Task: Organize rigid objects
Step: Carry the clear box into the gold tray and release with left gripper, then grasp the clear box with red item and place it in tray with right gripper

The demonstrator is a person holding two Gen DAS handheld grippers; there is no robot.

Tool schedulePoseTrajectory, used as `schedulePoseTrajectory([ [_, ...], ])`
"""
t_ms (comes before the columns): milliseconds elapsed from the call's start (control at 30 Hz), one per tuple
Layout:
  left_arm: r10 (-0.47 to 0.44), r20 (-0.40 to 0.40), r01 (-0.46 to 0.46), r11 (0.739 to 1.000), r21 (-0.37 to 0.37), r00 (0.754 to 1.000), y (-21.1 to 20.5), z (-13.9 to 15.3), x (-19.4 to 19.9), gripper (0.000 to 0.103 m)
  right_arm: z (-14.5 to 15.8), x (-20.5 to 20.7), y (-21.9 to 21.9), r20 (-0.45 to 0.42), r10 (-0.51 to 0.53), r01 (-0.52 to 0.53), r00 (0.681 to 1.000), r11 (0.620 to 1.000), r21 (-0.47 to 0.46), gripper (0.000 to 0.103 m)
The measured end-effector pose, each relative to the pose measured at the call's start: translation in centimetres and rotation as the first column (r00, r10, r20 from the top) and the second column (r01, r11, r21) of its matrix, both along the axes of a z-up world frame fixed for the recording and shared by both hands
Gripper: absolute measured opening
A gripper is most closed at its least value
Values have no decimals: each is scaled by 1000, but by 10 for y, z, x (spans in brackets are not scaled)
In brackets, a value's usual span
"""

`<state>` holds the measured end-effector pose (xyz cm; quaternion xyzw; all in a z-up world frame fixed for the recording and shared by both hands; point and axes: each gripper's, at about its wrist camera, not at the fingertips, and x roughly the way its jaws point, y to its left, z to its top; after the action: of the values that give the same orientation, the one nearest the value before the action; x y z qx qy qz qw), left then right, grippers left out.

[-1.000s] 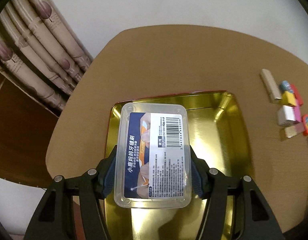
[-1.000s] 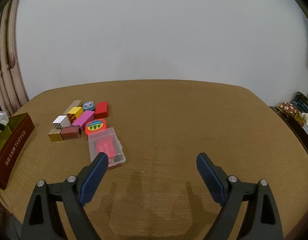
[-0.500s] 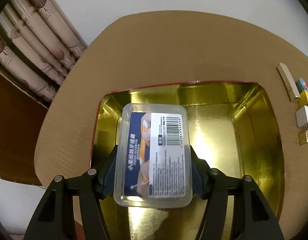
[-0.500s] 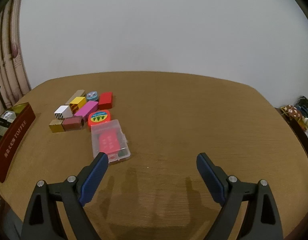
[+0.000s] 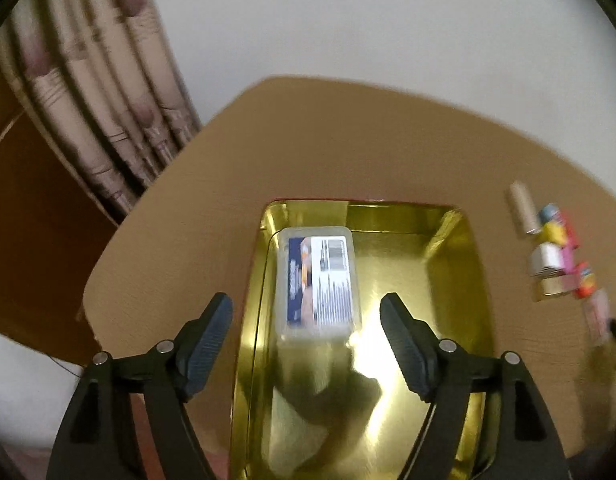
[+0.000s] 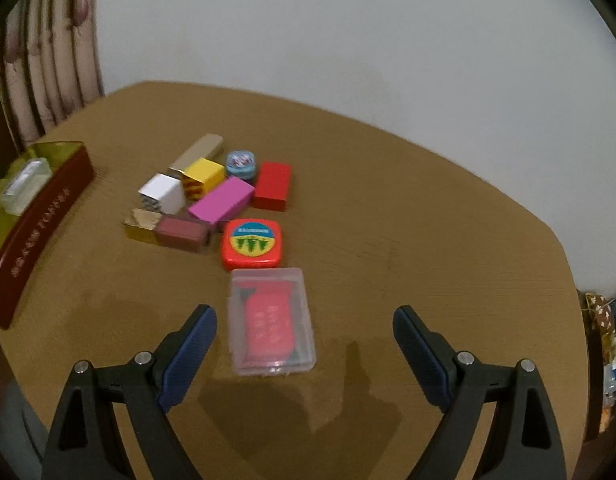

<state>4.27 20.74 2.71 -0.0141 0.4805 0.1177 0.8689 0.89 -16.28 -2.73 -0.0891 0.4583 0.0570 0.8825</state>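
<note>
A clear plastic box with a blue-and-white label (image 5: pixel 317 282) lies in the far left corner of the gold tin tray (image 5: pixel 451 276); it also shows in the right wrist view (image 6: pixel 24 184). My left gripper (image 5: pixel 308 336) is open and empty above the tray, behind the box. My right gripper (image 6: pixel 304 344) is open, its jaws either side of a clear case with a red insert (image 6: pixel 272 326) on the table. Beyond the case lie an orange tape measure (image 6: pixel 252 244) and several small coloured boxes (image 6: pixel 222 200).
The tray's dark red outer wall (image 6: pixel 40 224) stands at the table's left edge. Curtains (image 5: pixel 88 92) hang behind the table's left corner. Clutter (image 6: pixel 603 336) sits off the table's right side. The pile of small boxes shows at the right in the left wrist view (image 5: pixel 555 252).
My left gripper opened, let go of the labelled box in the tray, and pulled back and up. My right gripper moved left and forward until the red-insert case lies between its jaws.
</note>
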Motion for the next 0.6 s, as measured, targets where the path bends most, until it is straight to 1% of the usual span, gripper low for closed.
schedulePoseTrajectory([
  [33,8,25,-8,1000,-21,1000,1,7,-16,81,-2,5,-1,-20,-1,2,1000,1000,9,93],
  [67,22,42,-20,999,-37,999,0,13,-30,83,-6,11,-2,-43,-18,18,999,1000,0,93],
  [167,44,72,-36,994,-107,996,5,19,-74,85,-15,25,-2,-108,-16,16,994,1000,-1,93],
  [267,51,70,-41,989,-144,996,6,18,-106,85,-19,32,-1,-152,4,-1,988,1000,21,93],
  [333,61,62,-51,987,-155,996,5,14,-125,85,-24,35,2,-178,10,-10,984,1000,0,93],
  [433,74,40,-66,982,-176,996,0,6,-145,85,-34,40,5,-220,26,-26,975,1000,2,92],
  [467,77,27,-71,978,-194,997,-2,0,-151,85,-41,41,5,-251,22,-22,968,1000,2,89],
  [500,83,20,-77,975,-208,996,-4,-3,-154,85,-45,43,6,-269,29,-26,963,1000,16,72],
  [533,85,16,-80,973,-218,996,-8,-5,-160,85,-45,41,6,-268,41,-30,963,999,44,58],
  [567,90,15,-85,972,-221,996,-12,-8,-166,85,-42,39,8,-255,46,-38,966,999,35,54],
  [600,96,20,-89,973,-214,995,-16,-10,-173,85,-38,36,10,-237,42,-41,971,999,10,54],
])
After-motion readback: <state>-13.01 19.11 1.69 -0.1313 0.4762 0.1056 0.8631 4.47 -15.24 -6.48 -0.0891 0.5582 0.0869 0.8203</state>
